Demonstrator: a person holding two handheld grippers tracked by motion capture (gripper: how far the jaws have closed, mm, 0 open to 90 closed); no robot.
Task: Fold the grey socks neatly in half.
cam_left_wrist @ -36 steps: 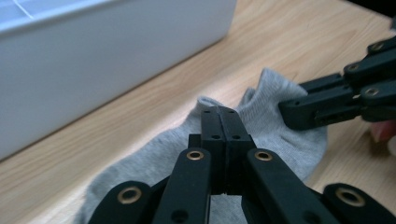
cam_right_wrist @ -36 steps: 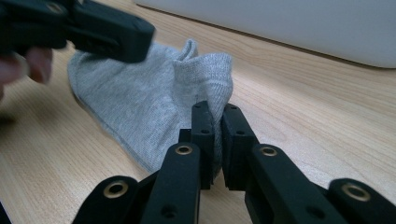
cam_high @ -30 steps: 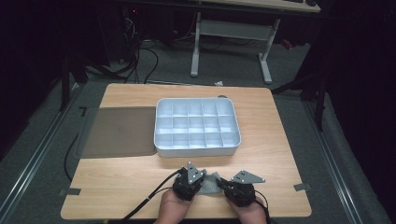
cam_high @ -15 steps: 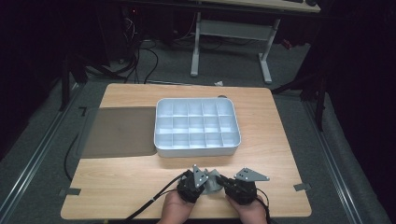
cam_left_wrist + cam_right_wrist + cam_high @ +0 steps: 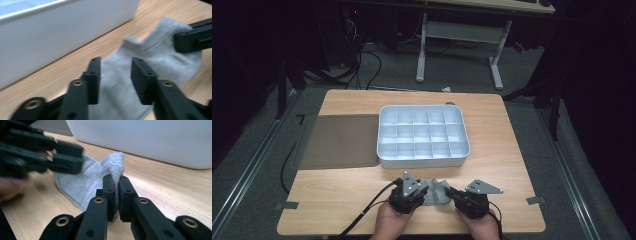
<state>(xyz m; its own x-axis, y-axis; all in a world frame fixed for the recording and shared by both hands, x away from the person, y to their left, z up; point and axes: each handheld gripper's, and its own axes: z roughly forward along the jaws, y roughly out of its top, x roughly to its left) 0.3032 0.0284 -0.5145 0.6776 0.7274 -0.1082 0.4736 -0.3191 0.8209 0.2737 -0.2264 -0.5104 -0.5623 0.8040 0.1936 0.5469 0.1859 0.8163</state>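
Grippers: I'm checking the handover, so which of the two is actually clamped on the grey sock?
The right gripper: its jaws pinch a fold of the grey sock. The left gripper has just opened, jaws apart over the sock.

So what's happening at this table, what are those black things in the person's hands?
A person holds a pair of black tongs in each hand and is working on a small grey sock lying on the wooden table, just in front of a white compartment tray. The right tongs are clamped on a fold of the sock. The left tongs have just been opening; their jaws stand apart over the sock's other end without pinching it.
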